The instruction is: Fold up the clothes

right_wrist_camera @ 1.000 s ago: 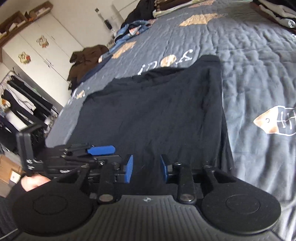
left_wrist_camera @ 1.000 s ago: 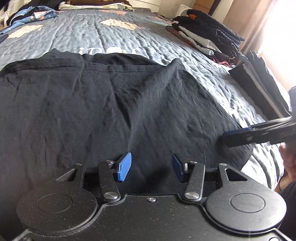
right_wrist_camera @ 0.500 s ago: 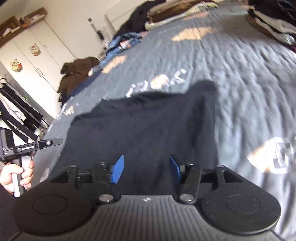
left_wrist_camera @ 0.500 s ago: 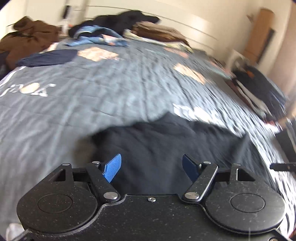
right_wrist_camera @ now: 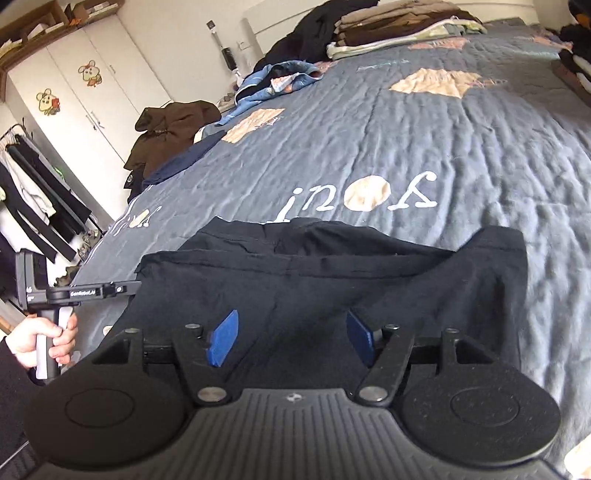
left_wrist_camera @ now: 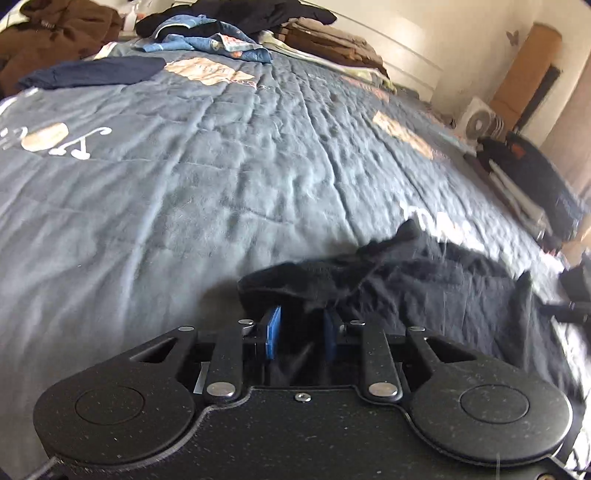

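A black garment [right_wrist_camera: 332,280] lies spread on the grey-blue quilt [left_wrist_camera: 221,192], with a fold line across its far part. My left gripper [left_wrist_camera: 301,332] sits at the garment's left corner. Its jaws are closing, and a bunched edge of the black garment [left_wrist_camera: 424,280] is caught between the blue pads and puckers up there. In the right wrist view a hand [right_wrist_camera: 44,339] holds that gripper's handle beside the cloth's left edge. My right gripper [right_wrist_camera: 291,341] hovers over the garment's near middle. Its jaws are opening, with nothing pinched between them.
Stacks of folded clothes [left_wrist_camera: 535,184] line the bed's right side. Loose blue and dark clothes [right_wrist_camera: 280,77] and a folded pile [right_wrist_camera: 399,33] lie at the far end. A clothes rack [right_wrist_camera: 33,184] and a white wardrobe [right_wrist_camera: 85,85] stand left of the bed.
The left gripper swung out to the garment's left corner, widened, then closed on the bunched edge. The right gripper drew away from the left one and its jaws spread wide.
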Tool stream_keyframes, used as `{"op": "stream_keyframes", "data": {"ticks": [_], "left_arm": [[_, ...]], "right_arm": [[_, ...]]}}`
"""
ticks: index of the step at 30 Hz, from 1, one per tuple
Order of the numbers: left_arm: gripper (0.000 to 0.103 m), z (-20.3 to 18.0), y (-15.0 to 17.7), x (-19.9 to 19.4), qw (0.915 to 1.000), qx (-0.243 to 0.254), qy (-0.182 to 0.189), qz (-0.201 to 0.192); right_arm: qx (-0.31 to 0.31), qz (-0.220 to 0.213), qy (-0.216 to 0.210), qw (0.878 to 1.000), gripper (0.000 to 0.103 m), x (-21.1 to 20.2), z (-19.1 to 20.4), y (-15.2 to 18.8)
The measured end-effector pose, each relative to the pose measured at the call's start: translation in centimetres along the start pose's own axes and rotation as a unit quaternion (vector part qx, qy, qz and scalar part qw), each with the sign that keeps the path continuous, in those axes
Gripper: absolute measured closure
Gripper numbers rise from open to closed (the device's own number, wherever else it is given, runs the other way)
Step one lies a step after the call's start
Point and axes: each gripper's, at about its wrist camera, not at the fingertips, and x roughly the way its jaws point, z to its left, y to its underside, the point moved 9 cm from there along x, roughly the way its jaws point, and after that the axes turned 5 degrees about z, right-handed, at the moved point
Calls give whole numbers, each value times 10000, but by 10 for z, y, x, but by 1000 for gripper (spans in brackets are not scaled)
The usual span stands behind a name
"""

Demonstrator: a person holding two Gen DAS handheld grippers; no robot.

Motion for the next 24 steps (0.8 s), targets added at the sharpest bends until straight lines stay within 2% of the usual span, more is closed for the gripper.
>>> {"op": "stream_keyframes", "data": {"ticks": [5, 11, 12, 14, 15, 16, 20, 22, 24], "left_arm": [[77, 15, -20, 6, 9969, -618, 151, -456], [77, 24, -34, 15, 9943, -755, -178, -731], [77, 24, -36, 11, 9946, -750, -184, -694], [68, 24, -37, 4, 9958, -743, -82, -530], [53, 24, -37, 0, 9964, -738, 19, -407], [44, 24, -36, -2, 9972, -694, 106, -271], [43, 20, -23, 5, 9976, -572, 354, 192], [41, 18, -14, 19, 9975, -472, 212, 473], [39, 17, -8, 29, 9973, -430, 129, 579]], "right_arm": [[-125, -39, -116, 9998, 38, 5, 15, -1], [19, 5, -177, 9998, 37, 13, 13, 1], [22, 14, -174, 9998, 37, 14, 13, 2], [31, 6, -187, 9998, 37, 13, 12, 2], [52, -15, -196, 9998, 37, 13, 11, 1], [73, -37, -207, 9998, 37, 11, 11, 0], [155, -103, -234, 9996, 37, 6, 7, -2], [183, -92, -201, 9996, 37, 6, 4, -2], [226, -79, -148, 9996, 37, 7, -1, -2]]}}
